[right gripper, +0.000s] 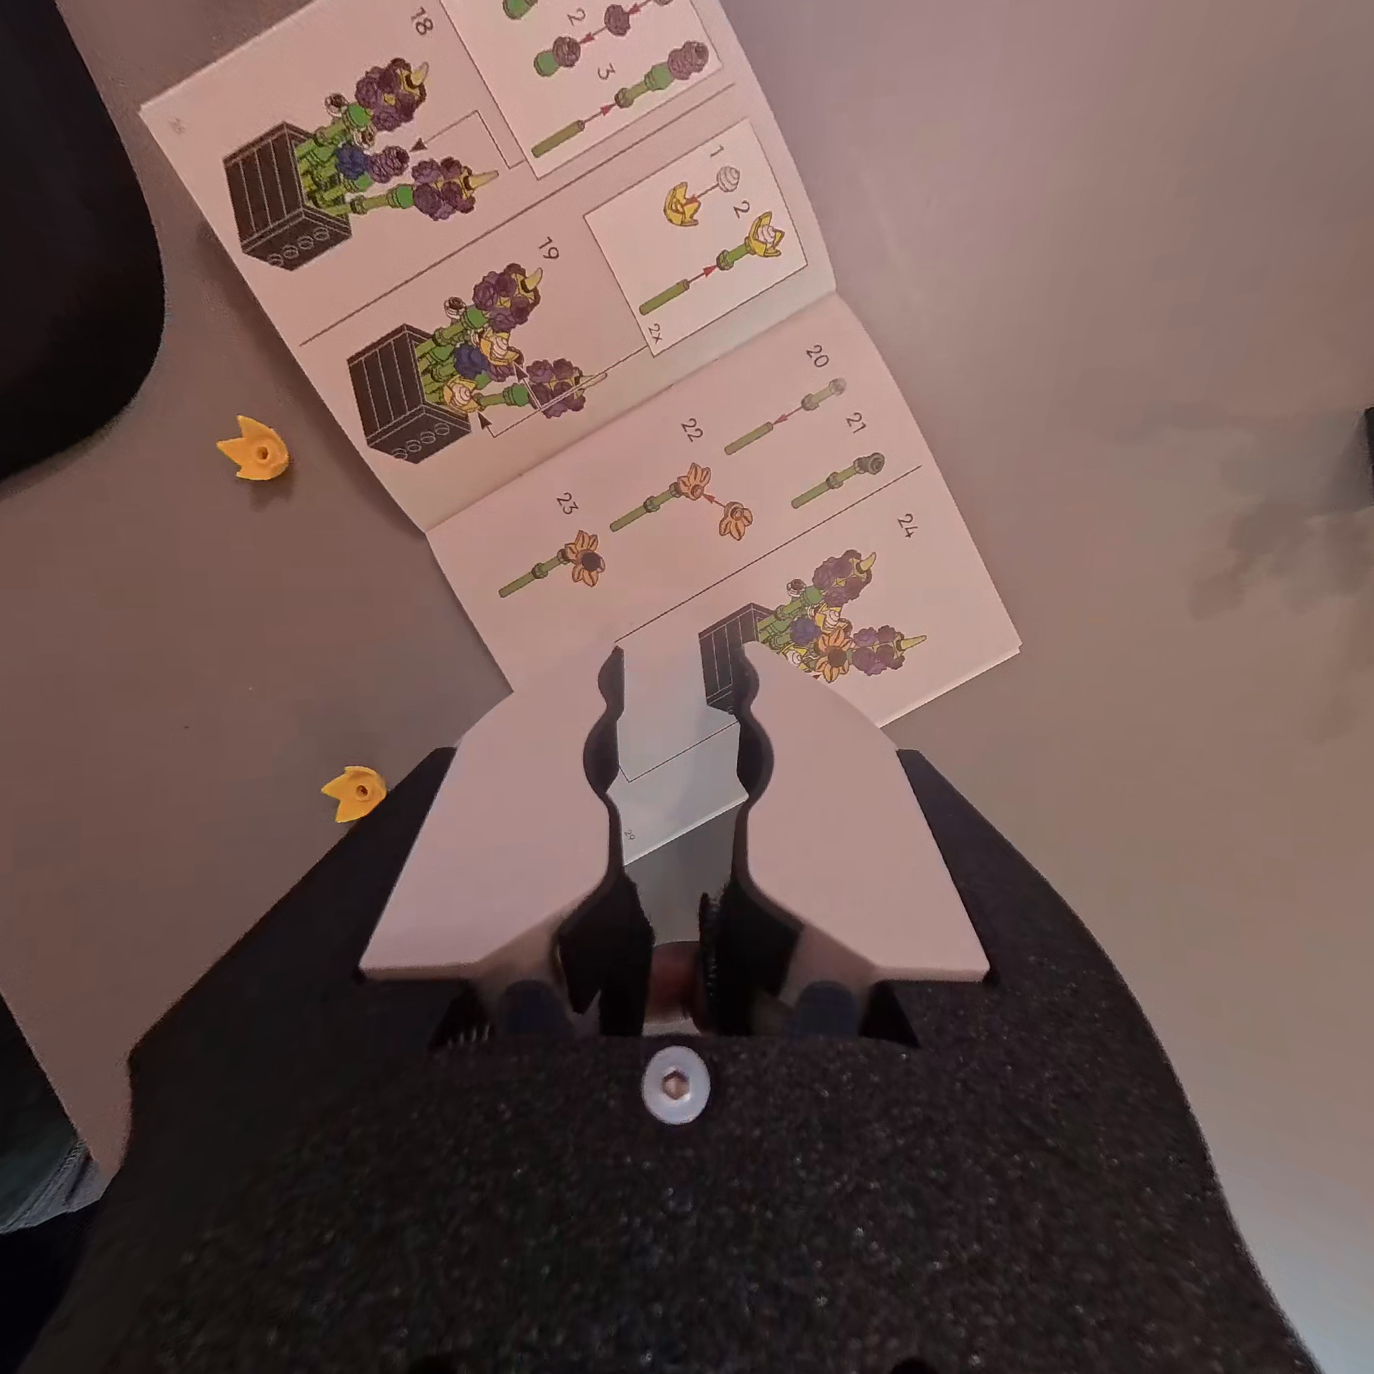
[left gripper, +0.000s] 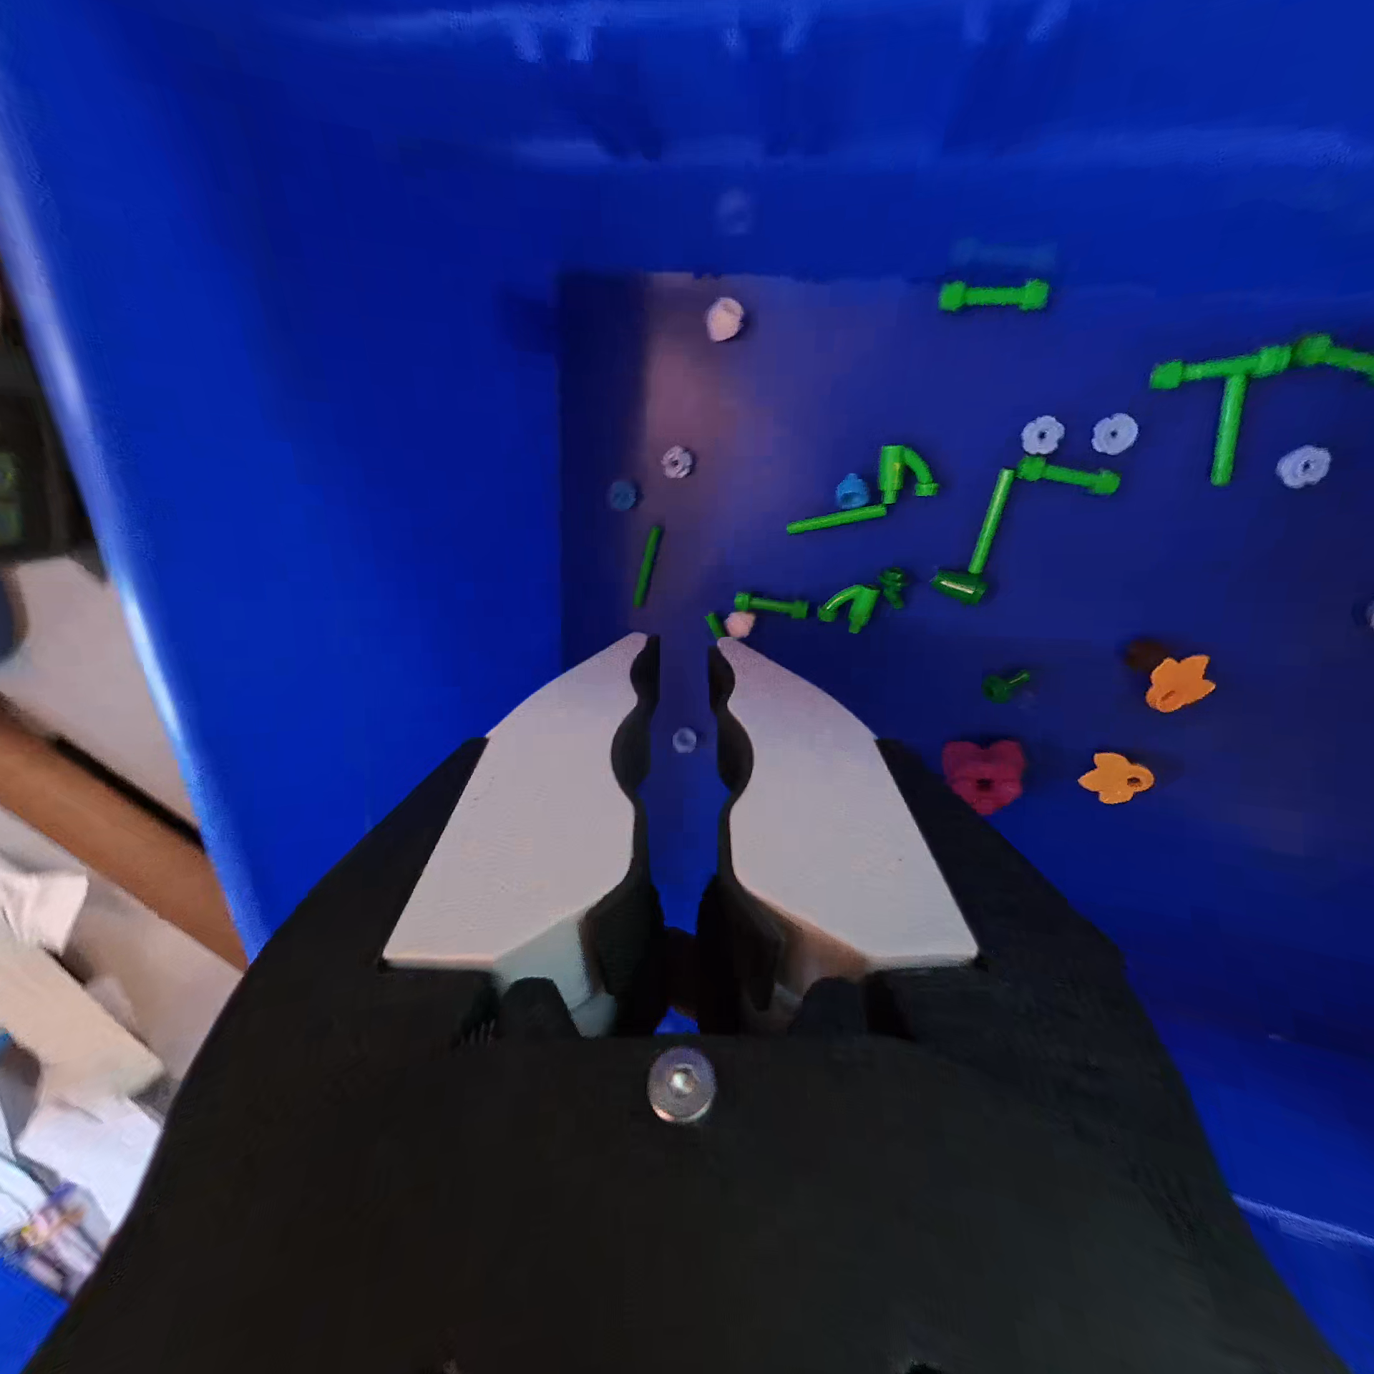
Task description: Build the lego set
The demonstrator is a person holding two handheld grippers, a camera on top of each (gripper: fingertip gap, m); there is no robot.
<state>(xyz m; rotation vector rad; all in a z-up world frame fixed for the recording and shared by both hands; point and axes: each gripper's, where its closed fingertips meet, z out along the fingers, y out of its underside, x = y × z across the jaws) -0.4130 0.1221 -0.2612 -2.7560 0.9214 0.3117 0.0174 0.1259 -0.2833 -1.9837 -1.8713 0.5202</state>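
Picking next: left gripper [left gripper: 684,645], jaws slightly parted and empty, hovers over loose green stems [left gripper: 769,604] in the blue bin [left gripper: 334,372]; right gripper [right gripper: 680,658], spread and empty, over the instruction booklet [right gripper: 520,312]; approach one stem squarely, clear of neighbours.

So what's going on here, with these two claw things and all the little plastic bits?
A person is building a small flower set with a handheld gripper in each hand. The left gripper hovers empty inside a blue bin of loose pieces: green stems, pale blossoms and orange flowers. The right gripper, also empty, hangs over the open instruction booklet on a grey table, where two yellow petal pieces lie. Both jaws are slightly apart.
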